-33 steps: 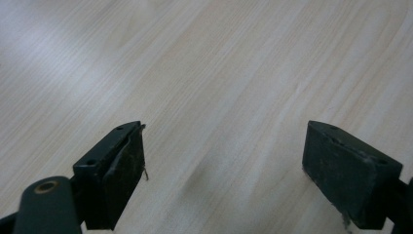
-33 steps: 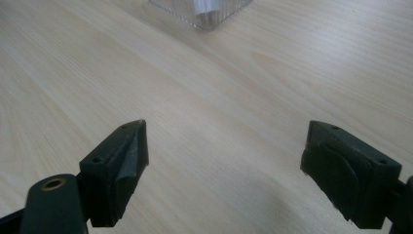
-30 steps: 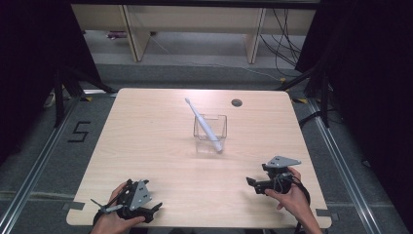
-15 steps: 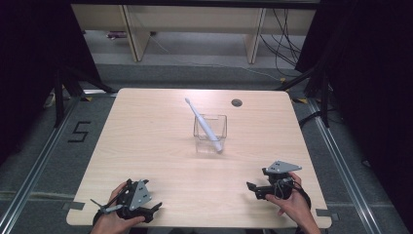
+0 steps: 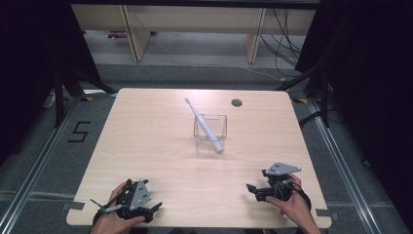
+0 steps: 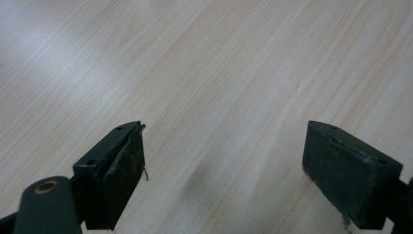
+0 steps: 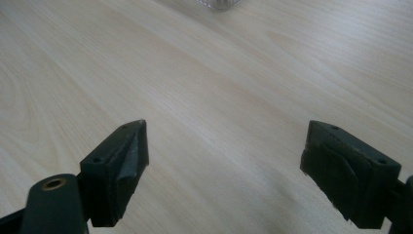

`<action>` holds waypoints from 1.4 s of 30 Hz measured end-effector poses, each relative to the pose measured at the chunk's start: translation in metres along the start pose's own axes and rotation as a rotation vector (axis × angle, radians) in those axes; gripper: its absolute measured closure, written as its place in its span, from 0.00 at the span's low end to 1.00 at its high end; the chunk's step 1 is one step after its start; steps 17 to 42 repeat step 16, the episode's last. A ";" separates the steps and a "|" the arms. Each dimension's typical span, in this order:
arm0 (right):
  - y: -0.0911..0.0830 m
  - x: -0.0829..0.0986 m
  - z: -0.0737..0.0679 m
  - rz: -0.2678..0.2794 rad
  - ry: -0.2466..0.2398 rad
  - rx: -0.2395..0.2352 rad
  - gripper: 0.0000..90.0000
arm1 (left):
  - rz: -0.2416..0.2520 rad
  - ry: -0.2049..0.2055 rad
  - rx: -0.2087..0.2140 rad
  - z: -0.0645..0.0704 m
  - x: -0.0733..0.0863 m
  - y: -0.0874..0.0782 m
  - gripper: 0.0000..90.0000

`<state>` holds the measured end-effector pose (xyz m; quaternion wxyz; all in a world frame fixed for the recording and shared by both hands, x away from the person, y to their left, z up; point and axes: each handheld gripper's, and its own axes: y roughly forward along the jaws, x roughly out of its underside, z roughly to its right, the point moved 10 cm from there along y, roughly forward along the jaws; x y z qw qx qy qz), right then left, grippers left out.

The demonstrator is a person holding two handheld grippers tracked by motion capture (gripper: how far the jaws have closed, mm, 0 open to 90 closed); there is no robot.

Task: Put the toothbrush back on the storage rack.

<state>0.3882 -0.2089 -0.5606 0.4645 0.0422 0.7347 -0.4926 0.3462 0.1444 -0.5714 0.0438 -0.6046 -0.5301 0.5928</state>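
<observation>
Toothbrush point(image 5: 203, 125) leans in the clear cup point(image 5: 210, 133) mid-table, so placing looks done (my judgement); your left gripper point(image 5: 127, 201) and right gripper point(image 5: 263, 190) sit wide and empty near the table's point(image 5: 146, 146) front edge

A pale wooden table point(image 5: 146, 141) with rounded corners stands on grey floor. Near its middle sits a clear square container point(image 5: 210, 133), and a small dark round hole point(image 5: 236, 103) marks the far side.

Toothbrush point(image 5: 204, 126) in container point(image 5: 210, 133), mid-table point(image 5: 146, 136)
</observation>
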 end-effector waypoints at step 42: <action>0.001 0.001 0.001 -0.005 -0.013 -0.002 0.20 | 0.001 -0.001 -0.002 0.000 0.000 0.000 0.17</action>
